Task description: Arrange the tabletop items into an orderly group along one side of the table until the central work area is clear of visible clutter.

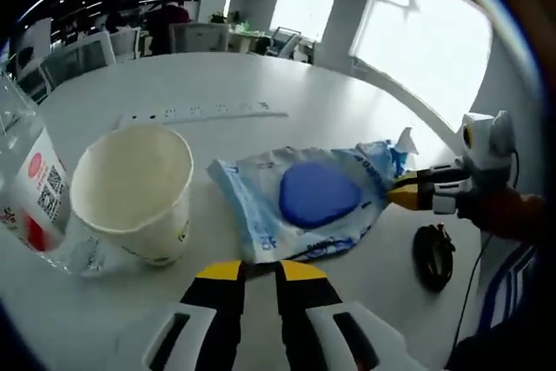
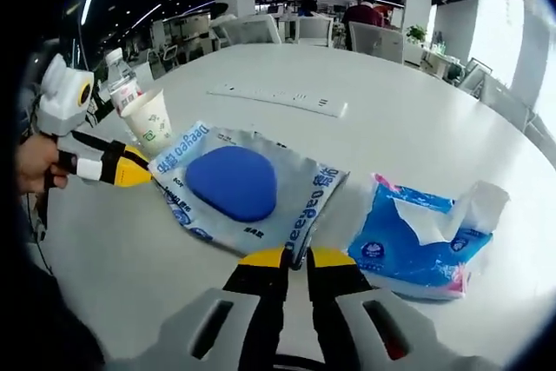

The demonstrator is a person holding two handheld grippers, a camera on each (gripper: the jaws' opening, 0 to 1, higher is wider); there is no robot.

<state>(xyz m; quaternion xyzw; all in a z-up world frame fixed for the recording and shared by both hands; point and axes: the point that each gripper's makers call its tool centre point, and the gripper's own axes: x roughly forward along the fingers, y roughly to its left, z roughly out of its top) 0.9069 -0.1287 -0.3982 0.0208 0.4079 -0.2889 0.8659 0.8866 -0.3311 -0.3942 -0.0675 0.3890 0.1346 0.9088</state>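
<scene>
A flat silver-and-blue packet (image 1: 300,202) (image 2: 252,193) with a blue oval on it lies on the white table (image 1: 217,76). My left gripper (image 1: 259,268) is shut on its near edge in the left gripper view, and comes in from the left (image 2: 143,171) in the right gripper view. My right gripper (image 2: 297,258) pinches the opposite edge and appears at the right (image 1: 395,193). A paper cup (image 1: 130,193) (image 2: 149,123) stands upright beside the packet. A water bottle (image 1: 30,197) (image 2: 122,76) stands just past the cup. A blue tissue pack (image 2: 417,232) (image 1: 387,155) lies by the right gripper.
A white power strip (image 1: 204,112) (image 2: 278,99) lies across the table farther back. A black coiled item (image 1: 433,254) rests near the table edge. A hand (image 2: 35,162) holds the left gripper. Office chairs and desks stand beyond the table.
</scene>
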